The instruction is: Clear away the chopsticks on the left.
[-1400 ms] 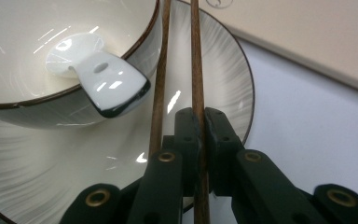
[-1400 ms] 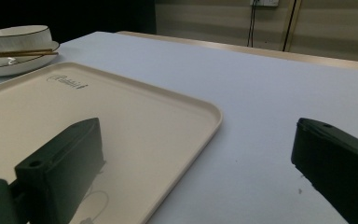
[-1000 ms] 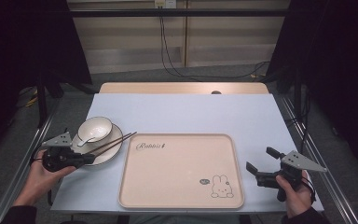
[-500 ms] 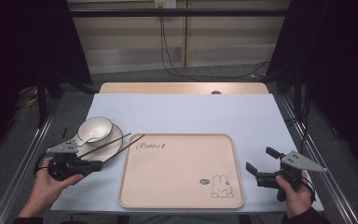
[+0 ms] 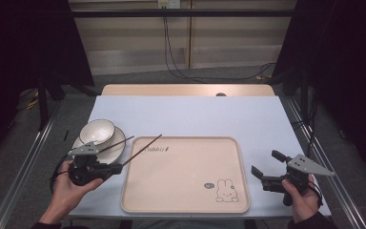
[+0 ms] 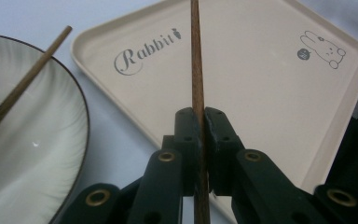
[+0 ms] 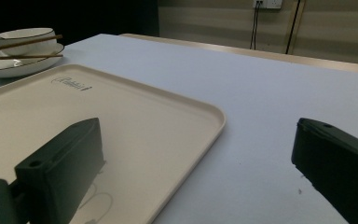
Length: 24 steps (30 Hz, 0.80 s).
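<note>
While the left gripper (image 5: 106,168) sits at the near left of the table (image 5: 186,114), its jaws are clamped tight on one wooden chopstick (image 6: 196,70), which in the left gripper view runs straight up between the two black pads and out over the beige tray (image 6: 261,84). From the high view that held chopstick (image 5: 142,150) slants up and to the right, its far tip lying over the tray's (image 5: 186,210) near-left corner, close to the printed word "Rabbit". A second chopstick (image 5: 116,143) rests across the plate (image 5: 104,153) just beside the tray, with a small white bowl (image 5: 96,131) standing on that plate; in the left gripper view this second chopstick (image 6: 23,84) lies over the plate's (image 6: 51,140) rim, apart from the held one. Over at the near right of the table, the right gripper (image 5: 266,168) is held in the person's hand just off the tray's right edge, jaws spread wide with nothing between them; its own view looks across the tray (image 7: 121,121) toward the bowl (image 7: 25,39) and chopsticks at the far left
</note>
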Motion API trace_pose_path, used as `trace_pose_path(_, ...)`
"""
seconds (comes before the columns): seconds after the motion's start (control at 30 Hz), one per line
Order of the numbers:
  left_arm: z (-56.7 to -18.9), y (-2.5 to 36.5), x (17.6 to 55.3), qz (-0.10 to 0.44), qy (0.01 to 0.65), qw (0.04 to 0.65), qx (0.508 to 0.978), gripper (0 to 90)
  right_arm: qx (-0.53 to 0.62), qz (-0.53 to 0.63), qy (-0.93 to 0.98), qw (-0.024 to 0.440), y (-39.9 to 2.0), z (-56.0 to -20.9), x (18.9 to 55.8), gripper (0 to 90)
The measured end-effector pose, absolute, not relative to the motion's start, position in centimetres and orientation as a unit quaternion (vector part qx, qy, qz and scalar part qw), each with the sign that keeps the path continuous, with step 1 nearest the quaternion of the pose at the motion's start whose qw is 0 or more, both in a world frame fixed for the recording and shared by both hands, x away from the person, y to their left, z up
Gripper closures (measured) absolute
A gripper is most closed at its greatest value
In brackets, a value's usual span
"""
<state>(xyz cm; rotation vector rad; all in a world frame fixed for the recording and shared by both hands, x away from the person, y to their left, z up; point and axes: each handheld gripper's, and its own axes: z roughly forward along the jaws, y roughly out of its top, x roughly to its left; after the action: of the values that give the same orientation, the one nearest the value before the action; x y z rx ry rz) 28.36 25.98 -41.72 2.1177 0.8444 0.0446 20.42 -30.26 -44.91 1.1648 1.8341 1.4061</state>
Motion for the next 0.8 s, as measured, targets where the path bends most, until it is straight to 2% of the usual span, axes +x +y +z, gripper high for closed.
trace_pose_path(0.27, -42.1, 21.9, 28.0, 0.026, 0.370, 0.405, 0.836, 84.4, 0.431, 0.522, 0.683, 0.276, -30.2, -44.9, 20.4, 1.8)
trace_pose_path(0.67, -42.8, 19.7, 27.9, 0.056, 0.452, 0.400, 0.795, 84.4, 0.431, 0.522, 0.684, 0.273, -30.2, -44.9, 20.4, 1.9)
trace_pose_path(0.8, -43.4, 19.3, 27.6, 0.051, 0.466, 0.392, 0.792, 84.4, 0.429, 0.524, 0.684, 0.271, -30.2, -44.9, 20.5, 1.9)
